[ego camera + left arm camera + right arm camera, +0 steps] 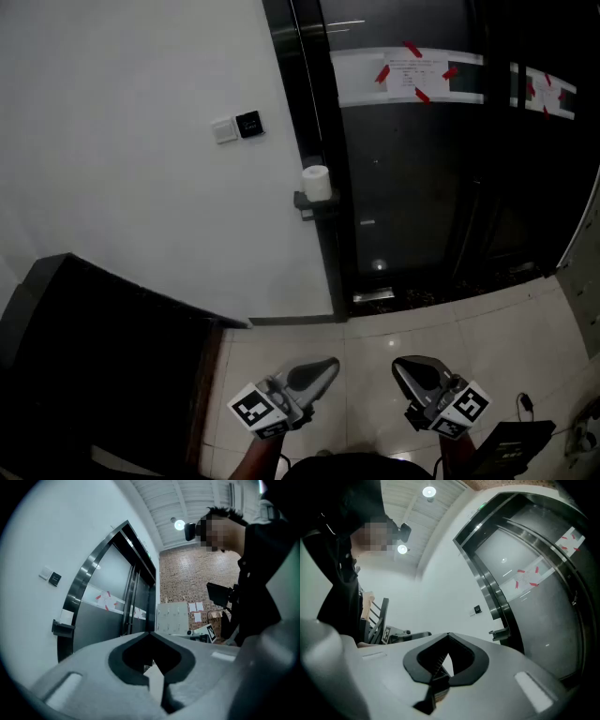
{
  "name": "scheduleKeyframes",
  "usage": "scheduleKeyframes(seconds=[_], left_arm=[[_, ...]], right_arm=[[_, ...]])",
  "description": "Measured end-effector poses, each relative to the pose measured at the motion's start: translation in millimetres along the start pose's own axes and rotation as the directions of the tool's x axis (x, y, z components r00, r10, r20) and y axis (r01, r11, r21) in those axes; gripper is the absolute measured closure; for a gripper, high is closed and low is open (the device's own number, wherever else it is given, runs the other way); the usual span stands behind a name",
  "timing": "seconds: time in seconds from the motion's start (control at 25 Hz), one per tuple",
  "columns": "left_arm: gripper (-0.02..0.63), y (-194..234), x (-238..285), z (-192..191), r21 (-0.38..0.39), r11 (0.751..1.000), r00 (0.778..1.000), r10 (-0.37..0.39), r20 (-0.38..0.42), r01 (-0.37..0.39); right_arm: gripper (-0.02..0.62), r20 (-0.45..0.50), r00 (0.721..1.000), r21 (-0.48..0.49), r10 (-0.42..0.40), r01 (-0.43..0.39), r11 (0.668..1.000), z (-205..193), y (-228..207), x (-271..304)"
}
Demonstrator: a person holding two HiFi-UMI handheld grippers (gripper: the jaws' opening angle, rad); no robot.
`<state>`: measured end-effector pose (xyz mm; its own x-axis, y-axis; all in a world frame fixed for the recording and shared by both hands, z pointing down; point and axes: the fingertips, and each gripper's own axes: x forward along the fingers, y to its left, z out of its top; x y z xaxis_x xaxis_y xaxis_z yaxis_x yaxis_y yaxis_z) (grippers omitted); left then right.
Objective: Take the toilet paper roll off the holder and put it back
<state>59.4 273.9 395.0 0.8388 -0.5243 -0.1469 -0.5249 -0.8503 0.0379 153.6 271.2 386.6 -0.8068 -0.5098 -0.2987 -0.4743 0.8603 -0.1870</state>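
White wall (122, 141) carrying a white switch plate (224, 130) just beside a black panel (248, 123); dark glossy doors (412, 187) bearing a paper notice (410, 73) fixed with red tape strips (412, 49); pale tiled floor (487, 328); dark cabinet (94, 347) at lower left. Left gripper view: brick wall (187, 578), lit ceiling lamp (179, 524).

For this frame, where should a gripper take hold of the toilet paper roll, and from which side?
Across the curved sides of the toilet paper roll, near mid-height, coming from the open floor side: it appears to stand upright on the holder, with wall and door frame close behind it.
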Motion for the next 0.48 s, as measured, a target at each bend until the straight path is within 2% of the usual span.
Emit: scheduleKeyframes(seconds=[0.24,0.48], left_arm=[[0.607,-0.7,21.6,-4.9,0.029,0.999,0.999,0.027,-0.025,-0.027],[0.609,28.6,28.8,-3.1,0.031,0.998,0.999,0.05,-0.02,-0.05]], right_arm=[[0.595,-0.07,0.997,-0.081,-0.015,0.009,0.997,-5.0,-34.7,-15.2],[0.595,-0.077,0.997,-0.072,-0.021,0.016,0.997,-3.8,-61.7,8.5]])
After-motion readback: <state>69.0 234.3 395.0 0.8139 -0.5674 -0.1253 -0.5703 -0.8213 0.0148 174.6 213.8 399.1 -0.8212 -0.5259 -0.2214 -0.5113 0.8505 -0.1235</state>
